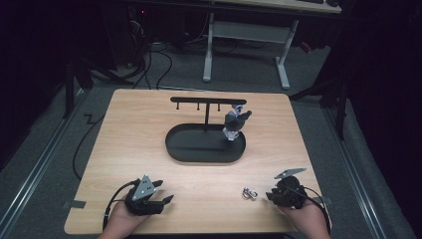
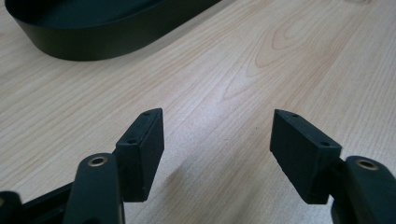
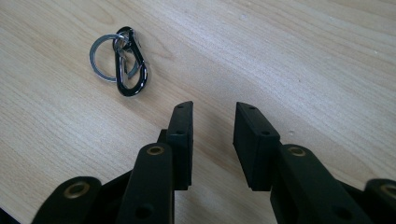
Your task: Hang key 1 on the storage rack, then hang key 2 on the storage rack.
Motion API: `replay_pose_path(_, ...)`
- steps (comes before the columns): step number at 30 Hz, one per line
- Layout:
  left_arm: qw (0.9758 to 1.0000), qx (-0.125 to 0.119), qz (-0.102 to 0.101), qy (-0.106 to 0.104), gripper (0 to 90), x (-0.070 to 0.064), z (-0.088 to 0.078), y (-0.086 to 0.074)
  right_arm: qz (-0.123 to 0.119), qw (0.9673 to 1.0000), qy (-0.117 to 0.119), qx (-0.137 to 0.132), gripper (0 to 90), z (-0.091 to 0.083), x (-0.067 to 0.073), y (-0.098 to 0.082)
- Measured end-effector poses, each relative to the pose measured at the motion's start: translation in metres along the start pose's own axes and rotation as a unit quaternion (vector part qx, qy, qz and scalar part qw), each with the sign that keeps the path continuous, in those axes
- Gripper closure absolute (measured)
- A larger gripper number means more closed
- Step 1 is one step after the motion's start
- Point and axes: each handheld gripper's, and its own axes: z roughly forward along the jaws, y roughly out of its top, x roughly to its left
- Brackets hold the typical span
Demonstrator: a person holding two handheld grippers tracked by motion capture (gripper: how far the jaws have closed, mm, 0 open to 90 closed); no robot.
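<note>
A black carabiner with a silver key ring [image 3: 122,60] lies flat on the wooden table, to the upper left of my right gripper [image 3: 213,112], whose jaws stand apart with nothing between them. In the high view the same key clip [image 1: 249,192] rests just left of the right gripper [image 1: 272,195] near the front edge. My left gripper [image 1: 166,200] sits at the front left, held in a hand. Its jaws [image 2: 217,122] are wide apart over bare wood. A black oval tray [image 1: 199,152] with a T-shaped hook stand [image 1: 207,101] holds a grey figure keychain [image 1: 235,123] hanging at its right end.
The black tray's rim [image 2: 107,39] lies ahead and to the left of the left gripper. Bare wood spans the table [image 1: 129,139] between the tray and both hands. Beyond the table stand a white desk frame [image 1: 246,37] and floor cables.
</note>
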Motion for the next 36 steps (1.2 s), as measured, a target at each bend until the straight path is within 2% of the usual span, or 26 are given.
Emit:
replay_pose_path(4, 1.0000, -0.003, 0.000, -0.002, 36.0, -0.001, 0.002, 0.004, -0.015, 0.9992, 0.000, 0.037, 64.7, -0.001, 0.003, 0.007)
replay_pose_path(7, 0.9999, 0.004, 0.009, -0.004, 36.0, -0.002, 0.006, 0.005, -0.023, 0.9984, 0.007, 0.052, 62.0, -0.006, 0.005, 0.012)
replay_pose_path(16, 0.9998, 0.006, 0.016, -0.011, 36.0, -0.004, 0.013, 0.008, -0.027, 0.9972, 0.028, 0.064, 56.1, -0.012, 0.008, 0.018)
replay_pose_path(22, 0.9999, 0.003, 0.014, -0.010, 35.9, -0.005, 0.010, 0.009, -0.033, 0.9960, 0.049, 0.068, 50.9, -0.014, 0.011, 0.025)
replay_pose_path(27, 0.9997, 0.003, 0.022, -0.007, 36.0, -0.008, 0.006, 0.008, -0.047, 0.9940, 0.057, 0.081, 47.7, -0.008, 0.017, 0.035)
replay_pose_path(29, 0.9998, 0.004, 0.018, -0.006, 36.0, -0.007, 0.007, 0.008, -0.043, 0.9934, 0.064, 0.085, 47.7, -0.005, 0.019, 0.039)
replay_pose_path(30, 0.9999, 0.003, 0.016, -0.005, 35.9, -0.007, 0.007, 0.008, -0.049, 0.9927, 0.072, 0.083, 48.0, -0.003, 0.018, 0.041)
replay_pose_path(32, 0.9999, 0.005, 0.016, -0.003, 35.9, -0.007, 0.007, 0.007, -0.043, 0.9907, 0.087, 0.095, 49.1, 0.003, 0.017, 0.045)
replay_pose_path(34, 0.9998, 0.008, 0.019, -0.002, 35.8, -0.007, 0.006, 0.006, -0.050, 0.9892, 0.092, 0.102, 51.4, 0.011, 0.016, 0.049)
replay_pose_path(36, 0.9999, 0.006, 0.014, 0.001, 35.9, -0.005, 0.005, 0.005, -0.048, 0.9880, 0.093, 0.113, 54.7, 0.018, 0.017, 0.052)
